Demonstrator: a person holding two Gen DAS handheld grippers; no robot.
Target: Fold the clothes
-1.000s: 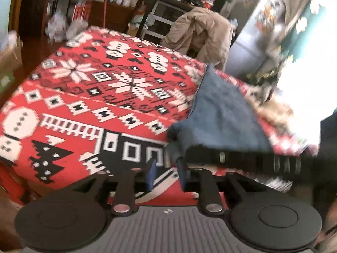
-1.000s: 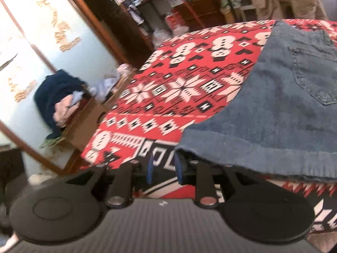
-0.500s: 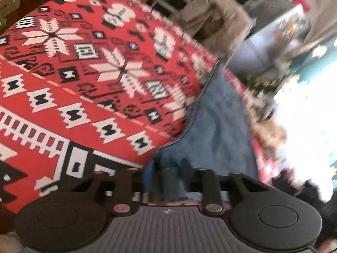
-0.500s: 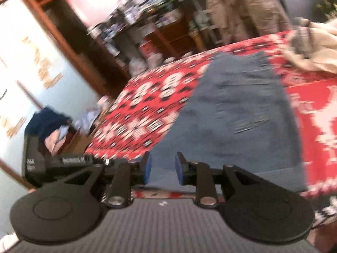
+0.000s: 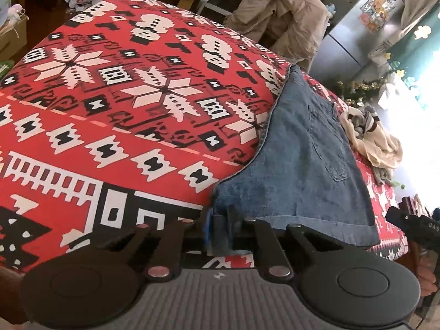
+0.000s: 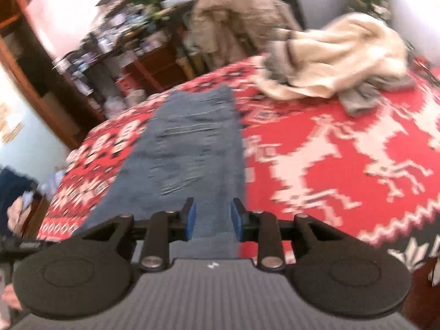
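Since a second ago the right gripper [image 6: 213,221] had let go of the denim shorts [image 5: 299,165] and swung right, its jaws just opening, nothing pinched. Left gripper [image 5: 220,229] had just tightened on the near left hem corner. Shorts lay flat on the red blanket [image 5: 115,126]. Denim looked heavyish and floppy, so hem corners seemed best. Cream sweater [image 6: 338,57] sat far right, clear.

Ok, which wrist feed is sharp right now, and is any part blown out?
Left wrist view: sharp on the denim shorts and red patterned cover, but the window area at right is blown out white. Right wrist view: motion-smeared throughout, shorts and beige clothes pile soft; both bend at the fisheye edges.
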